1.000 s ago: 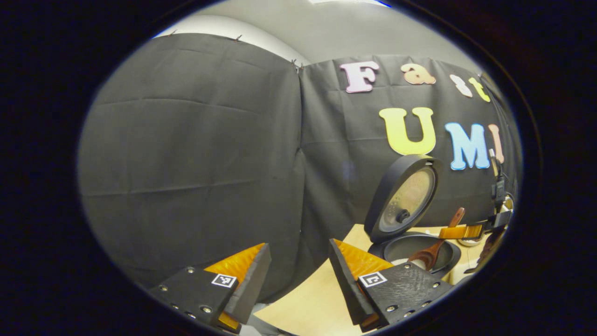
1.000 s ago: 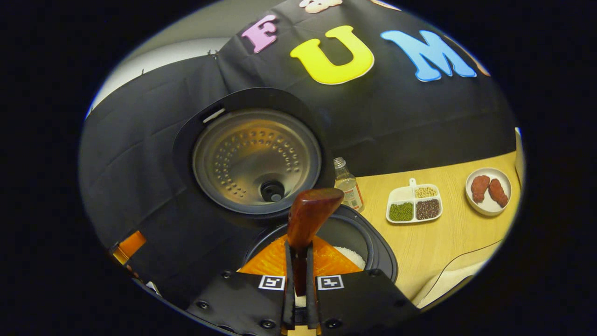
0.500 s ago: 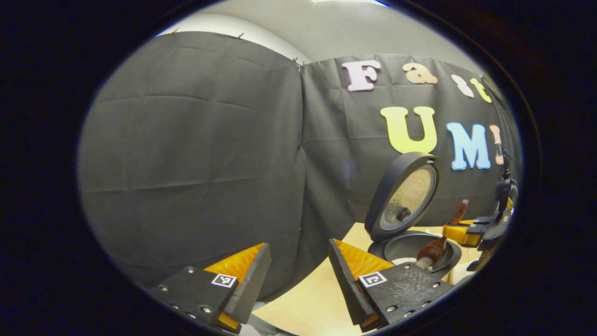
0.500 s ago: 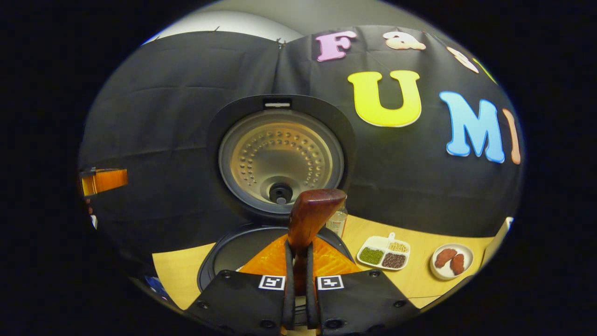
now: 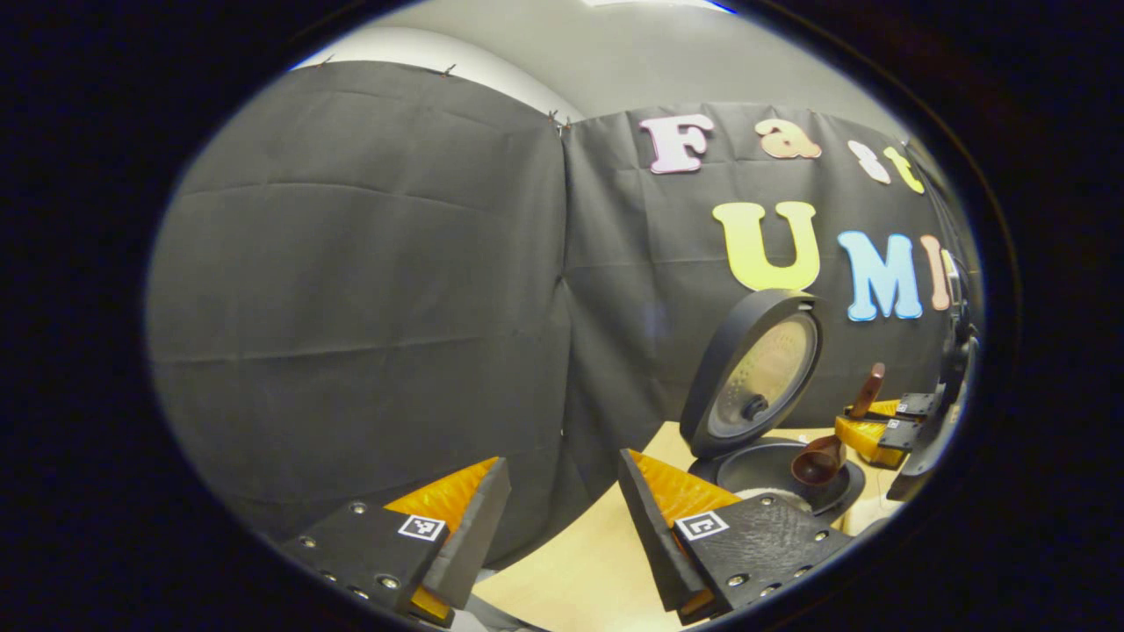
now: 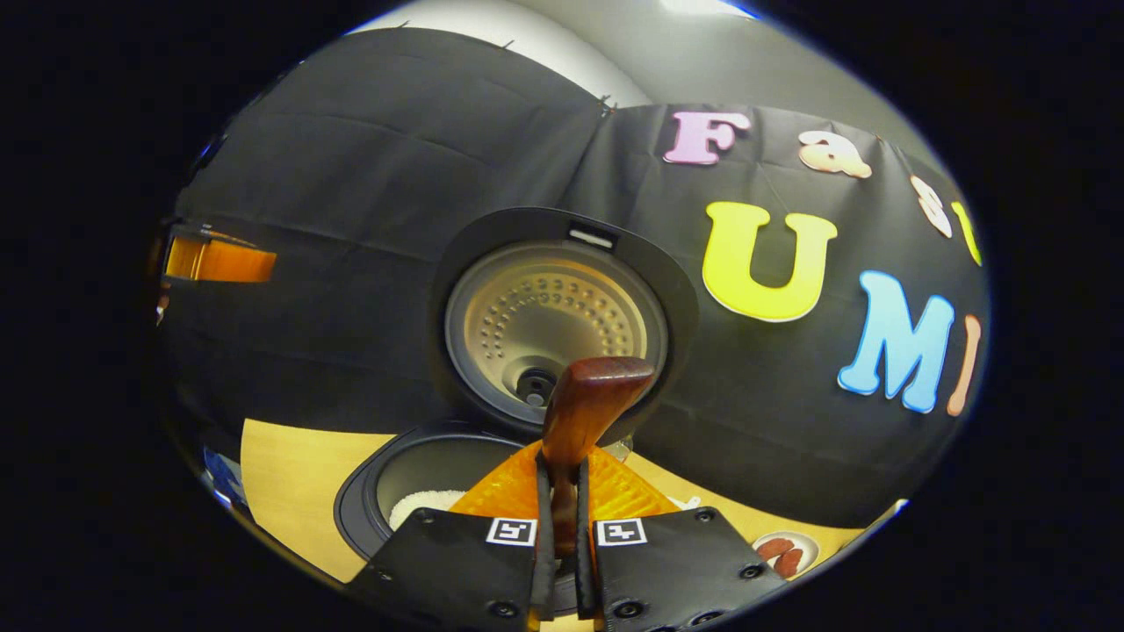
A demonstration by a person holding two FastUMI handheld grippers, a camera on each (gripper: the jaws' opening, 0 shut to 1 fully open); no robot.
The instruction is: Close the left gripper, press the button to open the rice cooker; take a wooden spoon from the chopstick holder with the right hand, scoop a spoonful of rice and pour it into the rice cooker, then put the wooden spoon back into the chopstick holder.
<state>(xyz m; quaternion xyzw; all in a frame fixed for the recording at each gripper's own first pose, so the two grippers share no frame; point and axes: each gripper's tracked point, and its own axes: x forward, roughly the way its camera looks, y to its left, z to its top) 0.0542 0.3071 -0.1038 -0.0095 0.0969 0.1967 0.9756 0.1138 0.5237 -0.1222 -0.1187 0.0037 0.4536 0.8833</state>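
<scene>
The black rice cooker [image 5: 773,470] stands with its lid [image 5: 755,373] raised, and white rice [image 5: 777,497] shows in the pot. My left gripper [image 5: 562,500] is open and holds nothing, well to the left of the cooker. The wooden spoon [image 5: 817,461] hangs with its bowl just over the pot's right side, handle up, in my right gripper [image 5: 882,427]. In the right gripper view my right gripper [image 6: 562,470] is shut on the spoon handle [image 6: 587,408], facing the open lid [image 6: 553,320] and the pot [image 6: 413,474] with rice [image 6: 426,505]. The spoon's bowl is hidden below the fingers.
The light wooden table [image 5: 597,562] carries the cooker. A small white plate [image 6: 786,551] with red-brown pieces sits at the lower right of the right gripper view. A finger of the left gripper [image 6: 219,262] shows at that view's far left. Black cloth walls close the back.
My right gripper has tipped up and drawn back with the spoon, so the spoon's bowl rose from inside the pot to just above it. The left gripper has stayed put.
</scene>
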